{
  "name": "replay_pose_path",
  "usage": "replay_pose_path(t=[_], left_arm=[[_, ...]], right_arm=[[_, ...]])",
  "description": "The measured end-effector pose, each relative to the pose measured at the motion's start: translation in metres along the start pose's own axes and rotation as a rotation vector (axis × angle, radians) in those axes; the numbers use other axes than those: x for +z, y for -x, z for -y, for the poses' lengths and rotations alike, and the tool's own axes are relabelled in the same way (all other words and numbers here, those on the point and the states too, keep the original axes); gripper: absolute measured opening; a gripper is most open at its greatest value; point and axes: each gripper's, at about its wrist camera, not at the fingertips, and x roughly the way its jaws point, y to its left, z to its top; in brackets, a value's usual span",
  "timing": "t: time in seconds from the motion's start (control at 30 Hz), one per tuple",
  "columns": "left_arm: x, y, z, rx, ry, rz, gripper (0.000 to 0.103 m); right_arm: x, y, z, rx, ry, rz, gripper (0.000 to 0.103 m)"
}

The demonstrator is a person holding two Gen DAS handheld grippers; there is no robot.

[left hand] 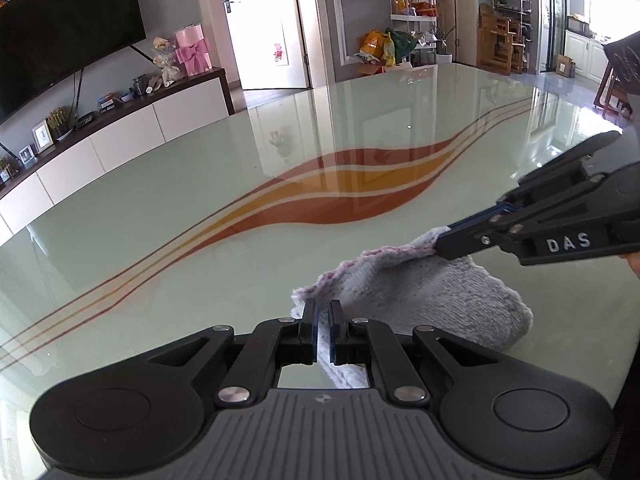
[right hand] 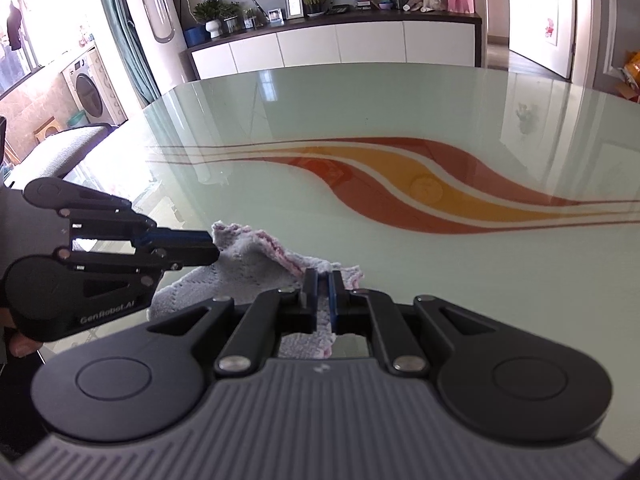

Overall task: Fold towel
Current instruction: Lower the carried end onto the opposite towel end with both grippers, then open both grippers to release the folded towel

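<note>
The towel (left hand: 440,292), grey with a pink edge, sits low and right of centre in the left wrist view, bunched and sagging between the two grippers above the glossy pale-green worktop (left hand: 200,184). The left gripper (left hand: 322,328) fills the bottom of that frame, its jaws clenched on a corner of the towel, with cloth showing between them and in the gap behind. The right gripper (left hand: 438,246) reaches in from the right edge of the frame (the letters DAS show on its side), and its jaws are pinched tight on the pink-trimmed edge of the towel, holding it up so that the cloth hangs down in a rounded fold. In the right wrist view the towel (right hand: 256,264) lies just below the middle of the frame; the right gripper (right hand: 322,292) at the bottom grasps one end of it, and the left gripper (right hand: 216,246) comes in from the left edge and grips the other end. A red and orange wave pattern (right hand: 440,188) runs across the worktop behind the towel. A white cabinet (right hand: 340,48) stands along the wall at the top of that frame.
</note>
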Motion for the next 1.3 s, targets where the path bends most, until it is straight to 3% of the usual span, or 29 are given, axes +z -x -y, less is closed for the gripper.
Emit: replay_pose_path(t=[0.33, 0.4, 0.43, 0.47, 0.63, 0.8, 1.0, 1.3], left_arm=[[-0.013, 0.004, 0.017, -0.050, -0.027, -0.015, 0.008], [-0.017, 0.004, 0.019, -0.047, -0.030, -0.016, 0.008], [-0.018, 0.005, 0.020, -0.045, -0.030, -0.016, 0.008], [-0.018, 0.005, 0.021, -0.044, -0.029, -0.015, 0.008], [-0.019, 0.006, 0.021, -0.041, -0.029, -0.010, 0.008], [-0.020, 0.008, 0.024, -0.032, -0.041, -0.002, 0.008], [-0.023, 0.010, 0.029, -0.020, -0.097, 0.002, 0.009], [-0.022, 0.020, 0.020, -0.021, -0.061, 0.034, 0.011]], right_arm=[[-0.001, -0.013, 0.007, -0.020, -0.012, -0.015, 0.007], [-0.001, -0.012, 0.009, -0.036, -0.027, 0.009, 0.021], [-0.002, -0.010, 0.011, -0.041, -0.037, 0.025, 0.034], [-0.002, -0.008, 0.013, -0.046, -0.047, 0.041, 0.035], [-0.009, 0.009, 0.008, -0.045, 0.002, 0.108, 0.031], [-0.010, -0.004, -0.007, -0.026, 0.076, 0.109, 0.015], [-0.006, -0.038, -0.010, -0.028, 0.076, 0.067, 0.015], [-0.017, -0.011, -0.016, 0.037, 0.074, 0.109, 0.016]])
